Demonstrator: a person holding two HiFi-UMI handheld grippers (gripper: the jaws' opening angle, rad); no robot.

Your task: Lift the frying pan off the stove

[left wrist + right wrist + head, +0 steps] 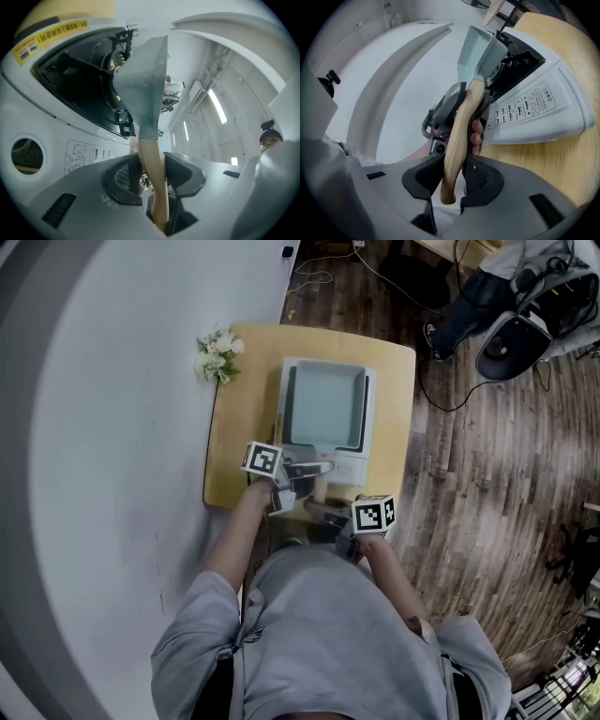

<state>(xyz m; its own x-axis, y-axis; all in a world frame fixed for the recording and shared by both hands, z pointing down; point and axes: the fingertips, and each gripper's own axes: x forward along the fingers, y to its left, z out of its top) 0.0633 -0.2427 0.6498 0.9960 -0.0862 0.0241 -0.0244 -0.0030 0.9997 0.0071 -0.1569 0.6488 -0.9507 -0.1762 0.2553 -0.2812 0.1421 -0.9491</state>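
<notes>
Left hand-held gripper (pixel 152 174) and right hand-held gripper (pixel 456 180) (close together) each clamp the handle (pixel 459 124)

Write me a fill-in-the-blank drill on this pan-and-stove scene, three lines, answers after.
1. The left gripper and right gripper both clamp the frying pan's ___ handle.
2. Along the handle, the ___ gripper grips nearer the frying pan.
3. White ___ sit at the far left corner of the table.
Missing words: wooden; left; flowers.
</notes>
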